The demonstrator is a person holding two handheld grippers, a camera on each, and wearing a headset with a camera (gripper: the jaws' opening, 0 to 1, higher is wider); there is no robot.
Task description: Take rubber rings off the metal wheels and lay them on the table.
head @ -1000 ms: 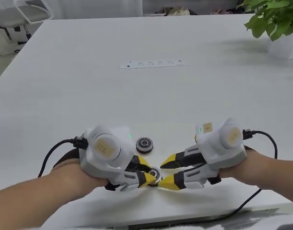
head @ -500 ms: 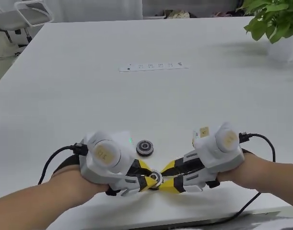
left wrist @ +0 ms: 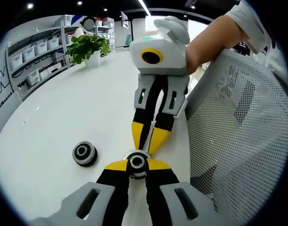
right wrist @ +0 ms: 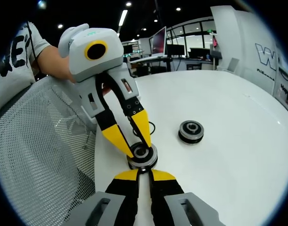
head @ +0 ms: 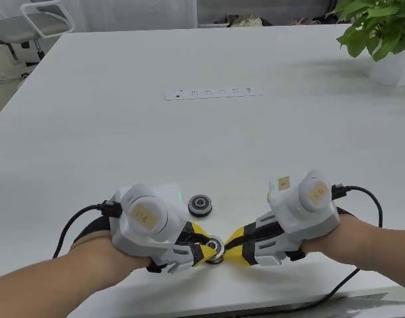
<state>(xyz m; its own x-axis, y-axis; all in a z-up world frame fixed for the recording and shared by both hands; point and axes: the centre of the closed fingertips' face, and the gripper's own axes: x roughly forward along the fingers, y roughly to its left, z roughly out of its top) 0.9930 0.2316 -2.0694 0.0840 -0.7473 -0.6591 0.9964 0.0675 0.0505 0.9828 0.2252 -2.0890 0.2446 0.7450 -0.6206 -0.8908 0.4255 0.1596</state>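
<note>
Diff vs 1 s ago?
Right tongs closed from spread open onto the rim of the small metal wheel with black rubber ring. Left tongs stay clamped on it; the second wheel stays on the white table.

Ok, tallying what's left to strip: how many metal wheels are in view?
2. One wheel is pinched between the left gripper and right gripper near the table's front edge; the other wheel lies free on the table just beyond.

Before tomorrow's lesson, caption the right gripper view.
One metal wheel gripped by the left gripper and right gripper; a second wheel sits apart on the table.
</note>
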